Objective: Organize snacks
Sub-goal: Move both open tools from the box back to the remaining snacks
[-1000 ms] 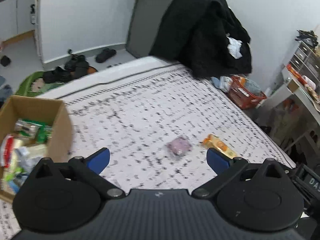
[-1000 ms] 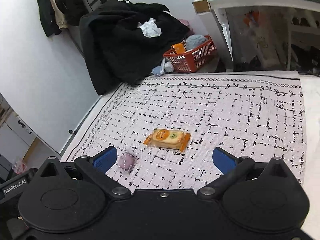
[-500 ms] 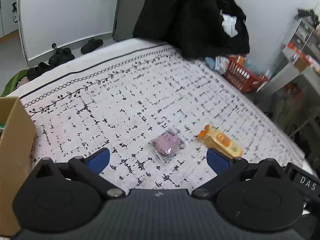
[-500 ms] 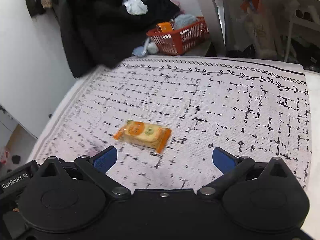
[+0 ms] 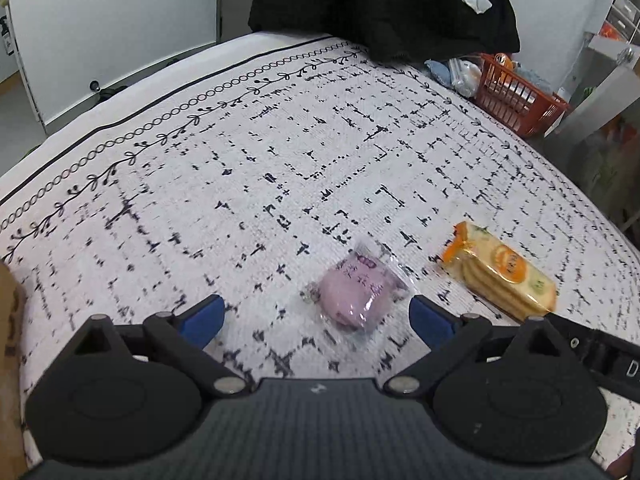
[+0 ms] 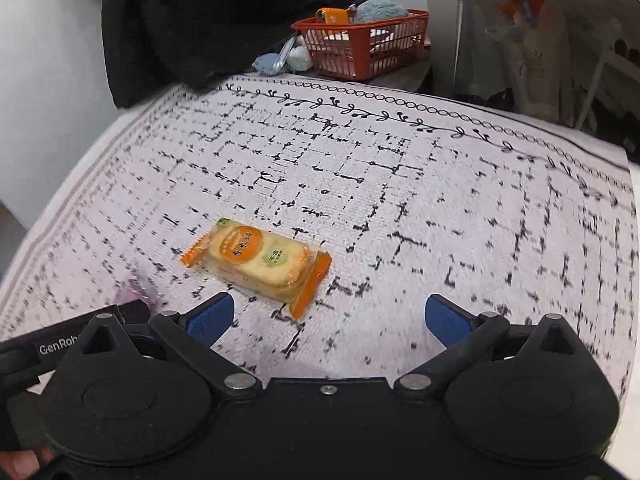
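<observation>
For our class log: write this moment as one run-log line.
left tongs: open, nearing pink snack | right tongs: open, near cracker pack | both snacks on bedspread

In the right wrist view, the purple snack [image 6: 138, 294] shows only as a blur.

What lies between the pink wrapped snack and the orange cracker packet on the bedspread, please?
Nothing: in the left wrist view only bare patterned bedspread separates the pink snack from the cracker packet. They lie apart, not touching.
</observation>
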{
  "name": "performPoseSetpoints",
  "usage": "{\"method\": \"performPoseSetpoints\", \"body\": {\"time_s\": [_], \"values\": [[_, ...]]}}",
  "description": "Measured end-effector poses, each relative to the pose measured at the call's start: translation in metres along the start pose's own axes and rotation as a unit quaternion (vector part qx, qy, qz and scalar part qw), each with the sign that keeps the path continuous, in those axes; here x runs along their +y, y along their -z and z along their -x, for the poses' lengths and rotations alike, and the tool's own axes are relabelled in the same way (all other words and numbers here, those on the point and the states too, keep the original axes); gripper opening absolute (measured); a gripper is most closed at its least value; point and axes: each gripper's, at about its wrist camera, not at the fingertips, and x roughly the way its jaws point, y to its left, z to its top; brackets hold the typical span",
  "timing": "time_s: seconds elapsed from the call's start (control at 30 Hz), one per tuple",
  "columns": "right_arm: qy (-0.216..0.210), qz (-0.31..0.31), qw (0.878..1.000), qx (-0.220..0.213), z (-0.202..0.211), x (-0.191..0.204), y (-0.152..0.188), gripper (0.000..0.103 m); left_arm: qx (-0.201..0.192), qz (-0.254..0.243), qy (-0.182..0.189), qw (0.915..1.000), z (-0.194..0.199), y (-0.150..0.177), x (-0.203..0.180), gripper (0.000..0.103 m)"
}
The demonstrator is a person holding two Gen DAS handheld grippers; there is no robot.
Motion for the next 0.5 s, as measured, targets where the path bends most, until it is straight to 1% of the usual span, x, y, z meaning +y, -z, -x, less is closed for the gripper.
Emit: {"method": "performPoseSetpoints", "body": {"time_s": [0.17, 0.27, 0.33, 0.4, 0.43, 0.47, 0.5], "values": [[0.005, 0.005, 1.000, 0.011, -0.014, 0.005, 0.000, 0.103, 0.001, -0.016, -0.005, 0.9999, -0.015, -0.003, -0.003, 0.092], [0.018, 0.021, 1.000, 0.005, -0.018, 0.012, 0.000, 0.103, -0.005, -0.024, -0.003, 0.9997, -0.017, -0.008, -0.003, 0.086], [0.020, 0.024, 0.999, 0.002, -0.021, 0.016, -0.002, 0.103, -0.008, -0.021, 0.002, 0.9998, -0.018, -0.011, -0.001, 0.078], [0.026, 0.029, 0.999, -0.003, -0.024, 0.020, -0.003, 0.103, -0.010, -0.019, 0.006, 0.9998, -0.018, -0.015, 0.002, 0.057], [0.029, 0.036, 0.999, -0.004, -0.027, 0.022, -0.005, 0.103, -0.010, -0.015, 0.008, 0.9998, -0.017, -0.016, 0.003, 0.052], [0.035, 0.044, 0.998, -0.006, -0.030, 0.025, -0.006, 0.103, -0.009, -0.008, 0.009, 0.9999, -0.017, -0.018, 0.006, 0.044], [0.039, 0.052, 0.998, -0.009, -0.032, 0.028, -0.009, 0.103, -0.007, -0.001, 0.013, 0.9999, -0.016, -0.020, 0.009, 0.042]]}}
